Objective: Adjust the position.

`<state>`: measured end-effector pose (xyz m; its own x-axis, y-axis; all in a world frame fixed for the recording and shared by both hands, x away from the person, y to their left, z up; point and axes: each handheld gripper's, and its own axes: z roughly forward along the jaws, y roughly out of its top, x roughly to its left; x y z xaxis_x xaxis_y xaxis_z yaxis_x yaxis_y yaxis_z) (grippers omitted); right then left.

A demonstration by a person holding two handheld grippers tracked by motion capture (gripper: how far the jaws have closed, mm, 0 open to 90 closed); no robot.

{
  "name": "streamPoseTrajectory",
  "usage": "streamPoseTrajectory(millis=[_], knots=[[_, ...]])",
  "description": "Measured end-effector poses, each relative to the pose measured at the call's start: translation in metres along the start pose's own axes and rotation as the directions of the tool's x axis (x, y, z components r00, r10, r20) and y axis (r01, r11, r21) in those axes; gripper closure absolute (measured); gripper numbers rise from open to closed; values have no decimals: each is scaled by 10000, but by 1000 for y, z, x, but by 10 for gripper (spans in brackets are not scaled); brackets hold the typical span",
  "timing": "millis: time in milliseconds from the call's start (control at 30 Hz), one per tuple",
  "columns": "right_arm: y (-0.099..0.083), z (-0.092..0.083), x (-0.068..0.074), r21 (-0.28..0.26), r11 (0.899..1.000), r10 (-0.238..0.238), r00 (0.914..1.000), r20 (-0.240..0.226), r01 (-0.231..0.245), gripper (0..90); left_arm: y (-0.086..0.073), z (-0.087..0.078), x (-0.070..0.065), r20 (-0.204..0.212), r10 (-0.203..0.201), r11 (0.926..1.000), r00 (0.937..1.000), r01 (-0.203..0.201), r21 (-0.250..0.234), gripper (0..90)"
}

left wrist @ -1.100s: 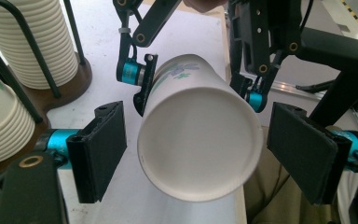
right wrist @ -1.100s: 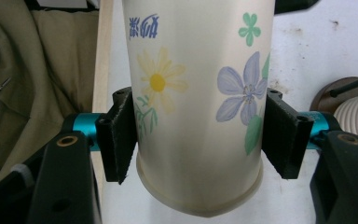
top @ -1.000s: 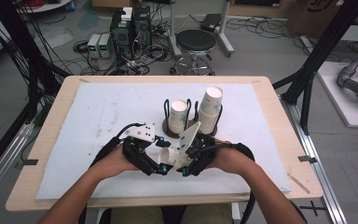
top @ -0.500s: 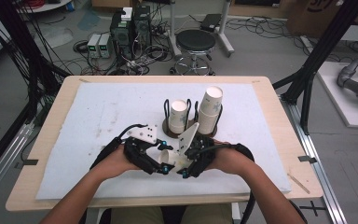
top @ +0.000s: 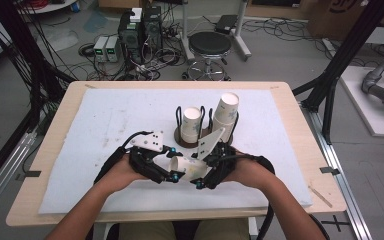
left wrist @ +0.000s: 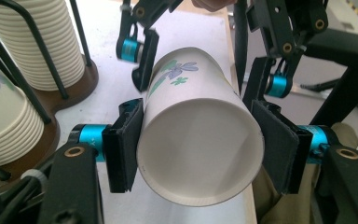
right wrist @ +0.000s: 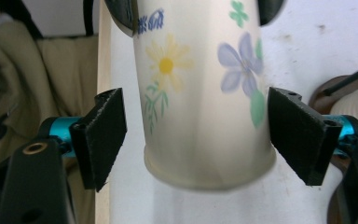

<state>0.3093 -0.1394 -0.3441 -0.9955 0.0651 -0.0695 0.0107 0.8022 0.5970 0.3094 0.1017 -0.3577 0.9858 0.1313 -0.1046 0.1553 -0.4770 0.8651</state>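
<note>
While both hands meet near the table's front edge, a flowered paper cup (top: 186,166) lies sideways btwn the two grippers, above the white mat (top: 105,120).

Left gripper (left wrist: 200,149): jaws just closed, now clamped on the cup near its open rim – one pad on each side of the wall, touching. Cup mouth faces this gripper's camera; inside is bare, nothing in it.

Right gripper (right wrist: 198,135): jaws just opened; pads stand apart on either side of the cup's base end, a gap showing on the left side & a thin one on the right, so no grip there. Cup base sits btwn its fingertips; yellow & blue flowers printed on the wall.

Beyond the fingertips, away from the person: a dark wooden cup holder (top: 182,140) w/ black wire uprights, two bays. Left bay holds a short stack of paper cups (top: 191,122); right bay holds a taller stack (top: 225,114), rising above the wires. In the left gripper view the stacks sit left of the jaws, ribbed rims nested tight.
</note>
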Motion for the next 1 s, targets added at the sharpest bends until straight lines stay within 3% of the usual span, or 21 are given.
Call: streamPoseTrajectory(millis=[133, 267, 400, 433, 467, 600, 633, 667, 700, 733, 767, 800, 833, 900, 1000], knots=[[-8, -9, -1, -855, 9959, 316, 9995, 52, -310, 220, -4, -2, 1, 2, -170, 9995, 9999, 170, -258, 370], [-15, -16, -1, -1367, 9891, 565, 9984, 78, -549, 220, -6, -4, 2, -11, -283, 9982, 9996, 282, -527, 370], [-22, -21, -1, -1908, 9786, 815, 9965, 175, -767, 220, -10, -6, 3, 11, -446, 9954, 9990, 445, -852, 370], [-26, -23, -1, -2273, 9698, 989, 9946, 329, -889, 220, -11, -7, 3, 14, -465, 9948, 9989, 464, -907, 370], [-26, -23, -1, -2273, 9698, 989, 9946, 329, -889, 220, -12, -7, 3, -5, -512, 9936, 9987, 509, -1009, 370], [-37, -28, 1, -3258, 9375, 1502, 9868, 604, -1227, 217, -18, -9, 4, -31, -651, 9886, 9979, 640, -1363, 369], [-37, -28, 1, -3258, 9375, 1502, 9868, 604, -1227, 217, -19, -10, 4, -37, -675, 9872, 9977, 663, -1450, 369], [-38, -28, 1, -3380, 9321, 1611, 9848, 652, -1301, 216, -20, -11, 5, -72, -674, 9851, 9977, 654, -1588, 369], [-43, -29, 3, -3701, 9184, 1824, 9799, 811, -1403, 212, -21, -12, 4, -110, -709, 9823, 9974, 679, -1748, 369], [-43, -29, 3, -3701, 9184, 1824, 9799, 811, -1403, 212, -23, -12, 4, -135, -692, 9801, 9975, 655, -1871, 369], [-46, -28, 4, -3865, 9106, 1924, 9777, 836, -1462, 212, -24, -13, 4, -143, -725, 9777, 9973, 682, -1988, 369], [-50, -27, 5, -4176, 8947, 2131, 9732, 870, -1586, 203, -25, -14, 5, -174, -698, 9760, 9974, 647, -2079, 369], [-50, -27, 5, -4176, 8947, 2131, 9732, 870, -1586, 203, -26, -14, 4, -199, -715, 9733, 9972, 654, -2200, 369], [-54, -25, 6, -4484, 8779, 2301, 9692, 874, -1680, 203, -28, -14, 4, -227, -703, 9691, 9973, 629, -2387, 369], [-59, -21, 8, -4765, 8619, 2377, 9682, 776, -1734, 203, -31, -15, 3, -196, -647, 9650, 9977, 576, -2558, 369]])
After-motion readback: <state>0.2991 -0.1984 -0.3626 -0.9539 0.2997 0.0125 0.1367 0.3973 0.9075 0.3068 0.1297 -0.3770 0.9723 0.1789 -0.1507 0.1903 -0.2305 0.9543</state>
